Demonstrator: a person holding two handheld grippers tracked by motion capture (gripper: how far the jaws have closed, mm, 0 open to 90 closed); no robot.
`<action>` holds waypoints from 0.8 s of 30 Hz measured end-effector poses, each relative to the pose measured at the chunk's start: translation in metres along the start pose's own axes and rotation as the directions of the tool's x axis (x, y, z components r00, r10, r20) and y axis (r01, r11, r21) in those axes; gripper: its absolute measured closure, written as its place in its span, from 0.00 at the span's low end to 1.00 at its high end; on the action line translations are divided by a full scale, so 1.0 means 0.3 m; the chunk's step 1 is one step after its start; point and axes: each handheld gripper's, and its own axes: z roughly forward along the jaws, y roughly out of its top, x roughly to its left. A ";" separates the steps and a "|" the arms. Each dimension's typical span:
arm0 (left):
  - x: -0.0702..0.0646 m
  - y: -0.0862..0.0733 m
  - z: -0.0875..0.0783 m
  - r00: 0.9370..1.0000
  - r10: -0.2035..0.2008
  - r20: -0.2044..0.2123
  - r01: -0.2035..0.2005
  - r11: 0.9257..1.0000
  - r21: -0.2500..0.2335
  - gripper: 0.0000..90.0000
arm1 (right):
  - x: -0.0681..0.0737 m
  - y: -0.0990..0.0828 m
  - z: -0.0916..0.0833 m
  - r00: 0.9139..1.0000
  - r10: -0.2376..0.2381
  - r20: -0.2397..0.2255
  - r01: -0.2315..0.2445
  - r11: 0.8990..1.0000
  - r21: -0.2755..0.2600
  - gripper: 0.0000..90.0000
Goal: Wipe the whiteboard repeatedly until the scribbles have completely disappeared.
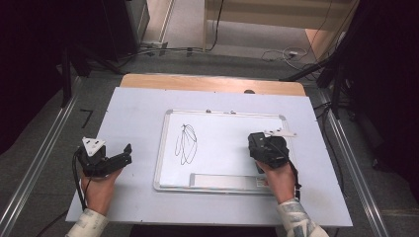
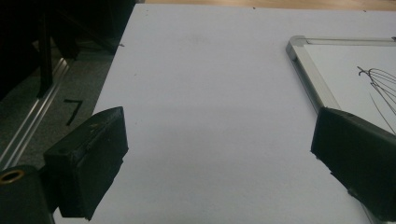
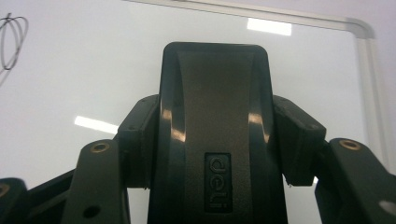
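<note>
A: R gripper [image 3: 212, 140] status?
B: Clamped on black eraser [image 3: 212, 107], "deli" embossed, over whiteboard [image 1: 217, 183] right half, near scribble [image 1: 186, 143].
A: L gripper [image 2: 219, 158]?
B: Jaws wide, nothing between, on table [image 1: 133, 108]. Floor mark "7" [image 1: 87, 117].

We carry a matte black claw in each hand: the left claw [image 1: 127, 151] has blocky, squared jaws, a brass-ringed screw hole near its base and a pale three-cornered plate with small holes on top. The right claw [image 1: 260, 143] shows the same brass-ringed holes and a thin pale plate. Black cables trail back past our light patterned sleeves [image 1: 88, 223].
</note>
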 end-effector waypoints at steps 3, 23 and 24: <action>0.003 0.000 -0.002 1.000 -0.003 0.001 0.003 1.000 -0.001 0.05 | 0.051 0.011 0.022 1.000 -0.016 -0.020 0.016 1.000 0.008 0.42; 0.009 -0.002 -0.005 1.000 -0.013 0.020 0.013 1.000 -0.004 0.05 | 0.338 0.089 0.167 0.988 -0.125 -0.088 0.130 0.990 0.053 0.42; 0.009 -0.002 -0.005 1.000 -0.013 0.020 0.013 1.000 -0.004 0.05 | 0.348 0.092 0.171 0.987 -0.131 -0.091 0.136 0.989 0.053 0.42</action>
